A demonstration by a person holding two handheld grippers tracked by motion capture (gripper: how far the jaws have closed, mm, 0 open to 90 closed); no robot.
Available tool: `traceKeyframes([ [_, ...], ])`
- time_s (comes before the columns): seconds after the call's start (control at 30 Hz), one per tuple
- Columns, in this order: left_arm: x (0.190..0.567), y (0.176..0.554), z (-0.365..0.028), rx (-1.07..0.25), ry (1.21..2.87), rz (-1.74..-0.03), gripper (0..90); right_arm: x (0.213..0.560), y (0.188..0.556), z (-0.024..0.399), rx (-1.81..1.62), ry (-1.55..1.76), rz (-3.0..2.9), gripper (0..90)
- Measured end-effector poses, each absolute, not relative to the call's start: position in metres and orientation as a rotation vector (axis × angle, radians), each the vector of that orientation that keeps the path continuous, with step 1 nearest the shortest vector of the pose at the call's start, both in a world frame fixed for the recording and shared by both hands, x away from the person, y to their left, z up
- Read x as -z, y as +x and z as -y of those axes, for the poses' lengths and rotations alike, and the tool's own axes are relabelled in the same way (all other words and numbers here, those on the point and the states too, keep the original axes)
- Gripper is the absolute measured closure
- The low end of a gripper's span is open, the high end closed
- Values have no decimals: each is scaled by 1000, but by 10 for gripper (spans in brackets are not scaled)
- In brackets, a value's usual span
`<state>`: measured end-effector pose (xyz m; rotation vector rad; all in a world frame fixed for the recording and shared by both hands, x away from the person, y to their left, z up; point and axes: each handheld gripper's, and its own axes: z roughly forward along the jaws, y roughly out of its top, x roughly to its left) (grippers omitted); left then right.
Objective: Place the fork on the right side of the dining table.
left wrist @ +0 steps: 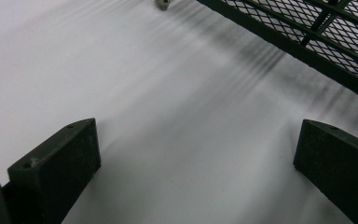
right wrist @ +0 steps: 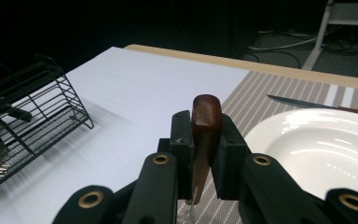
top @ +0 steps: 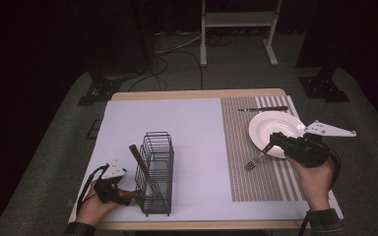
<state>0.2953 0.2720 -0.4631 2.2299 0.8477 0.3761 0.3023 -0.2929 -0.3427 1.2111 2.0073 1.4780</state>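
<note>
1. Plainly, the right gripper (top: 274, 140) had its jaws pinched on a fork (top: 256, 158) — clamped on the brown wooden handle, whose rounded end stood up between the pads in the right gripper view (right wrist: 206, 116).
2. From above, the fork slanted down and to the left from that gripper, its tines low over the striped placemat (top: 241, 182), just beside the near-left rim of the white plate (top: 275, 125); I could not tell whether the tines touched the mat.
3. The plate sat on the placemat at the far right of the table (top: 197, 94), and a knife (top: 263, 108) with a dark handle lay flat on the mat just beyond it.
4. The left gripper (top: 109, 189) rested low at the near-left corner of the white sheet (top: 197, 128), its jaws spread wide with nothing between them — bare sheet showed between the two black pads (left wrist: 58, 158) in the left gripper view.
5. A black wire basket (top: 156, 169) stood just to the right of that gripper, well apart from the plate.
6. One brown-handled utensil (top: 139, 160) leaned in the basket, its handle sticking out at the upper left.
</note>
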Motion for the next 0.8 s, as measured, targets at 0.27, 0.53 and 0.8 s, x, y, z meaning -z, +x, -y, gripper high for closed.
traceKeyframes([
  [0.27,463,295,-272,-376,2230,-848,0,346,297,303,-1475,1244,-1981,800],
  [0.53,463,295,-272,-376,2230,-847,0,349,295,310,-1477,1275,-1957,787],
  [0.8,463,295,-272,-376,2230,-847,0,353,290,317,-1453,1305,-1931,769],
])
